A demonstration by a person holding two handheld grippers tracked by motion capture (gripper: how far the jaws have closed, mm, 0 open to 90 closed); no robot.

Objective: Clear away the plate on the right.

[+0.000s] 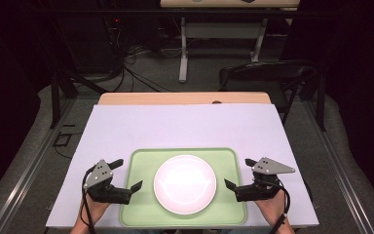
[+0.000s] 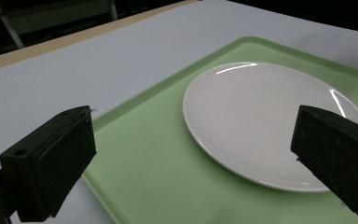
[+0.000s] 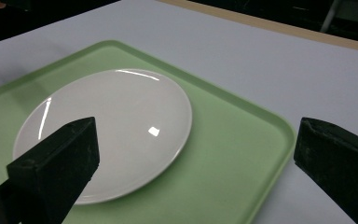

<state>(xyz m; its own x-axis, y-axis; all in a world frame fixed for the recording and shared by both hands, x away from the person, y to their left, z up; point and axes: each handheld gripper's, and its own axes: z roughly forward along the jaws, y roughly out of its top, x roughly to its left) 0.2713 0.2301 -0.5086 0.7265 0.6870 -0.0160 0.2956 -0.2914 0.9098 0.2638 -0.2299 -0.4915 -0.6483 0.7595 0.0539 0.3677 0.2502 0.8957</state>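
Both sets of jaws stand wide apart with nothing between them: your left gripper (image 1: 126, 175) sits at the left edge of the green tray (image 1: 141, 204), your right gripper (image 1: 240, 174) at its right edge, each aimed inward. The tray lies near the table's (image 1: 126, 126) front edge, centred, with a white plate (image 1: 185, 184) in its middle. Expect the tray to be light, stiff plastic; the plate looks glazed and breakable, and will likely slide on the smooth tray if you tilt it. Take hold on the raised rim at the middle of each short side, and keep it level. The tray's long axis runs left to right, parallel to the table's front edge; the round plate has no heading
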